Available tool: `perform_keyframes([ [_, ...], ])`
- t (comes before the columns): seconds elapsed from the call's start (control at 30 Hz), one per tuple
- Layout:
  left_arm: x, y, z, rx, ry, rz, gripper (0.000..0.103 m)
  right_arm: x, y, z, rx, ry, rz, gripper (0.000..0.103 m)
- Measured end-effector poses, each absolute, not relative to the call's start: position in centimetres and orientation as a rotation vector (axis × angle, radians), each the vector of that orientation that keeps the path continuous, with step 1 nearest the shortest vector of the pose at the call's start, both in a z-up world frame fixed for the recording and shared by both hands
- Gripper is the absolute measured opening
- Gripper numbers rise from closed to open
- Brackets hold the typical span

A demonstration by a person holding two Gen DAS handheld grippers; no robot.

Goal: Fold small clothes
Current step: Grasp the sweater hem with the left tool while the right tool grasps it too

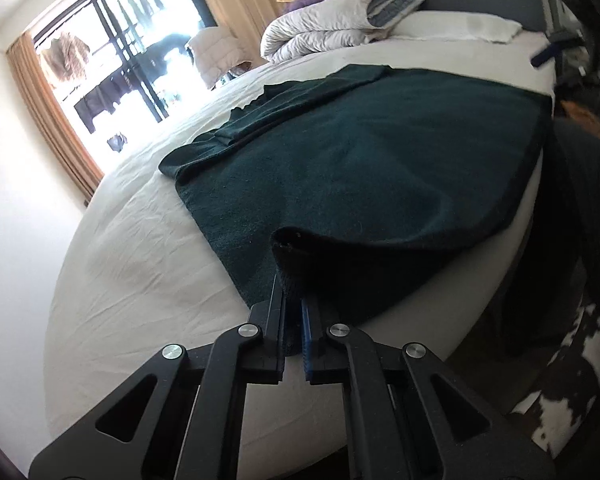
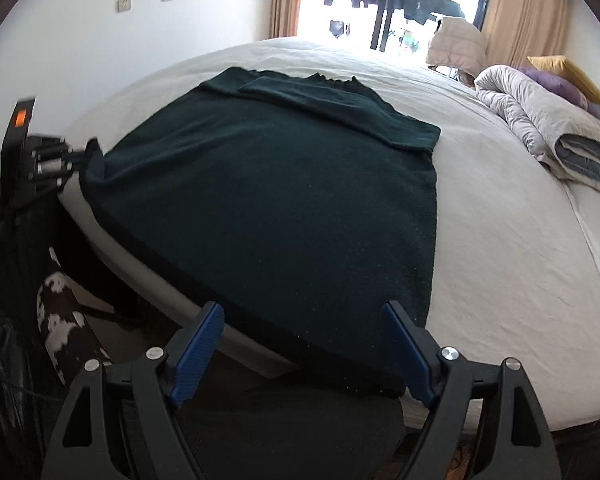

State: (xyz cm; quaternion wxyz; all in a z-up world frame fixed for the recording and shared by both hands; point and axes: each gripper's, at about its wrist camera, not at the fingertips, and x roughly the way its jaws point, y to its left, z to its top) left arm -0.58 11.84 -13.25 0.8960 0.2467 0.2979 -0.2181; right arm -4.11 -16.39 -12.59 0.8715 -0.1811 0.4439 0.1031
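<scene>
Dark green sweater (image 2: 268,200) lies flat on the bed (image 2: 500,240), hem at the bed's near edge, neck twd the window, long axis running away from both grippers. Left gripper (image 1: 294,304) is pressed together, pinching the hem's left corner, lifted off the bed. Right gripper (image 2: 306,344) is spread, w/ the hem's right corner betw its jaws, not yet pinched; it looks nearest, so probably closes next.

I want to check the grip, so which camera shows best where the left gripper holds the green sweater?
The left wrist view: the left gripper is shut on the green sweater's lifted corner, up close. The right wrist view shows that grip only small and blurred at its left edge.
</scene>
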Motion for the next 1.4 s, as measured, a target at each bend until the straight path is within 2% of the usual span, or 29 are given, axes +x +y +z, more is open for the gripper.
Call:
perform_keyframes([
  [0.23, 3.3, 13.8, -10.3, 0.235, 0.685, -0.403, 0.005, -4.4, -16.3, -15.0, -0.574, 0.987, 0.142, 0.067],
  [0.43, 4.7, 14.2, -9.9, 0.219, 0.689, -0.375, 0.005, -5.0, -18.9, -14.0, -0.623, 0.99, 0.081, 0.066],
  [0.67, 5.6, 14.2, -10.4, 0.191, 0.698, -0.354, 0.005, -5.2, -16.2, -16.2, -0.779, 0.993, 0.186, 0.063],
  [0.87, 6.3, 14.6, -10.1, 0.171, 0.691, -0.344, 0.005, -3.2, -16.3, -17.4, -0.807, 1.017, 0.134, 0.045],
  [1.03, 6.8, 14.7, -10.1, 0.149, 0.691, -0.342, 0.005, -2.0, -17.7, -17.2, -0.745, 1.033, 0.094, 0.04],
  [1.1, 7.0, 14.6, -10.0, 0.15, 0.689, -0.343, 0.005, -1.8, -18.0, -17.3, -0.732, 1.054, 0.101, 0.026],
  [1.13, 7.0, 14.6, -10.0, 0.15, 0.689, -0.343, 0.005, -1.8, -18.0, -17.3, -0.728, 1.056, 0.102, 0.023],
  [1.2, 7.1, 14.7, -9.9, 0.149, 0.688, -0.341, 0.005, -1.6, -18.1, -17.0, -0.715, 1.051, 0.1, 0.006],
  [1.4, 7.4, 15.3, -8.9, 0.116, 0.674, -0.331, 0.005, 0.0, -19.3, -13.7, -0.609, 0.983, 0.084, 0.004],
])
